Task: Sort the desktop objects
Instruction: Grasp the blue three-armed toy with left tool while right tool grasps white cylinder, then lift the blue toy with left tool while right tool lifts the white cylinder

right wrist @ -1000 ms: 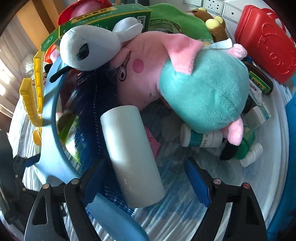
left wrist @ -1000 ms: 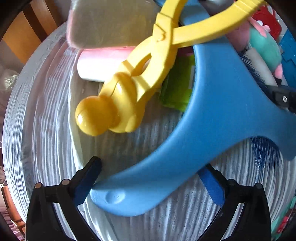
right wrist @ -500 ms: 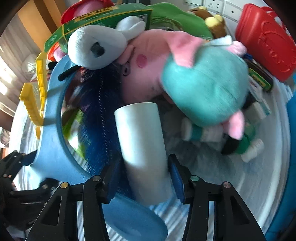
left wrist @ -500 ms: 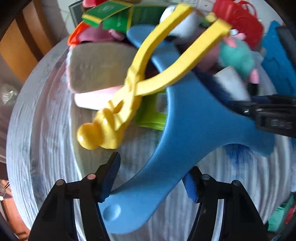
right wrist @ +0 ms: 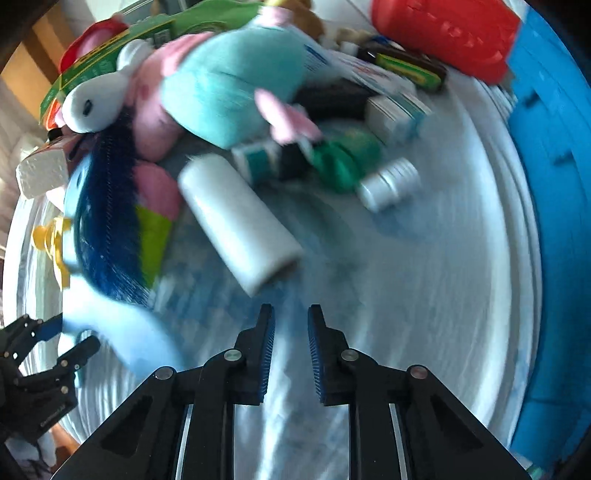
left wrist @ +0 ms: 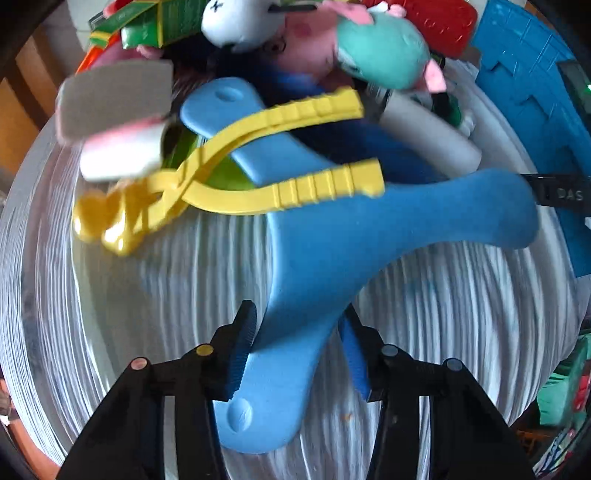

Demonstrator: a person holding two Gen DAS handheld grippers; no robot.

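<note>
1. Blue three-armed foam toy (left wrist: 354, 236) lies on the white ribbed tabletop (left wrist: 147, 295); its near arm sits between the left gripper (left wrist: 299, 350) jaws, which have just been closing and now clamp it.
2. Yellow plastic tongs (left wrist: 258, 184) rest across the toy's far arms.
3. White roll (right wrist: 240, 218) lies loose mid-table; right gripper (right wrist: 290, 354) jaws have just closed, nearly together, nothing between them, apart from the roll.
4. Teal-and-pink plush (right wrist: 229, 92) and bottles (right wrist: 388, 181) crowd the far side.
5. Red basket (right wrist: 443, 33) at far right corner.
</note>
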